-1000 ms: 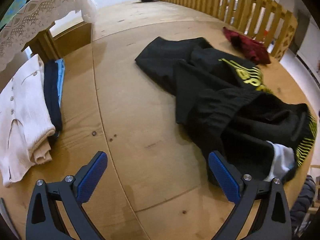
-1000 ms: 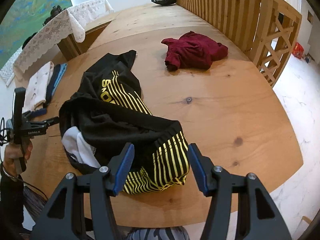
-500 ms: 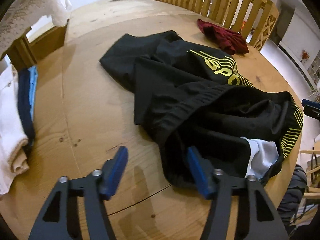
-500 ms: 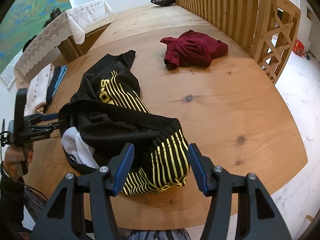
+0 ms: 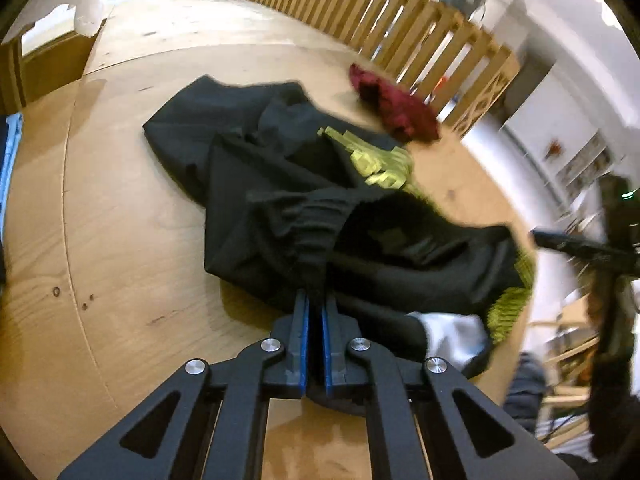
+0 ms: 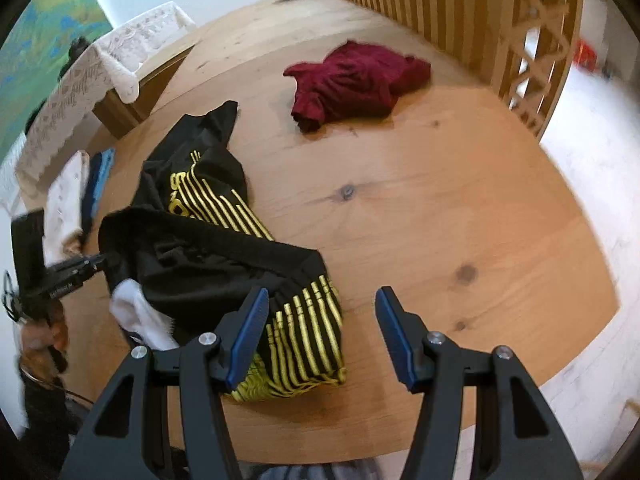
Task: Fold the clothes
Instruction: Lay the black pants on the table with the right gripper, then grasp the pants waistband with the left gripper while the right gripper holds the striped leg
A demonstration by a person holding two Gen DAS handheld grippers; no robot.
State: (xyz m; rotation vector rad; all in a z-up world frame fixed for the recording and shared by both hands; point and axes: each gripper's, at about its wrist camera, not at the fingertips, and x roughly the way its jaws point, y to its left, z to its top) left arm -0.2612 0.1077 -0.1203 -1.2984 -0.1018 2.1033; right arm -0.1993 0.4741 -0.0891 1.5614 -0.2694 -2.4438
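Left wrist view: the left gripper (image 5: pixel 314 300) has its jaws pinched narrow on a gathered, ribbed edge of the black garment (image 5: pixel 280 200), which lies crumpled on the table (image 5: pixel 120 240). From that pinch the cloth runs away toward the maroon garment (image 5: pixel 394 108), its long axis pointing roughly at the wooden fence (image 5: pixel 400 28).

Right wrist view: the right gripper (image 6: pixel 320 320) hovers with jaws wide and empty, low over the near table (image 6: pixel 440 220) edge. The black garment's yellow-striped end (image 6: pixel 304 344) lies just left of the gap, touching the left pad. This hand looks nearer that end, so a short shift left should let it grip.
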